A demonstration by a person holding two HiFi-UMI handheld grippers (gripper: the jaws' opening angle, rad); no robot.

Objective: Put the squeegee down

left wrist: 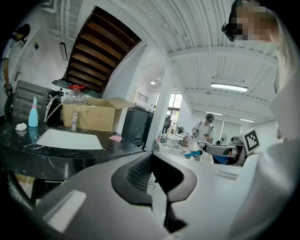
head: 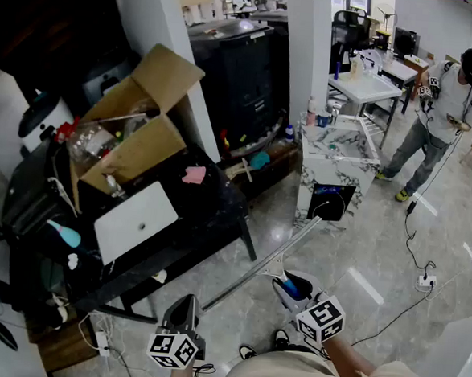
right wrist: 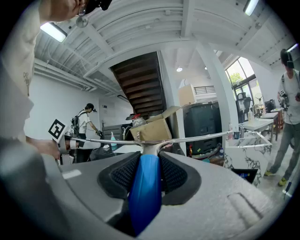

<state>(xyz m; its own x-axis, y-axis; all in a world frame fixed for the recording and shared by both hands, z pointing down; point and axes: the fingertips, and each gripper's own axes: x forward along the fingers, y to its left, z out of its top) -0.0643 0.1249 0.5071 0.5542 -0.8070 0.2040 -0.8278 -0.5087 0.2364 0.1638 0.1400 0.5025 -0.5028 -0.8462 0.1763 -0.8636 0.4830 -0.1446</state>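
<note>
In the head view my right gripper (head: 288,284) is shut on the squeegee (head: 254,269). Its blue handle sits between the jaws and its long metal blade stretches crosswise over the floor, towards the black table. The right gripper view shows the blue handle of the squeegee (right wrist: 146,187) pressed between the pads of my right gripper (right wrist: 150,158), with the blade running level in front of it. My left gripper (head: 186,307) hangs low at the left, above the floor. In its own view my left gripper (left wrist: 152,159) has its jaws together and nothing between them.
A black table (head: 210,214) at the left bears a cardboard box (head: 135,128), a white panel (head: 135,219) and a pink cloth (head: 194,174). A marble cabinet (head: 338,163) stands ahead. A person (head: 443,109) walks at the far right. A cable and power strip (head: 425,280) lie on the floor.
</note>
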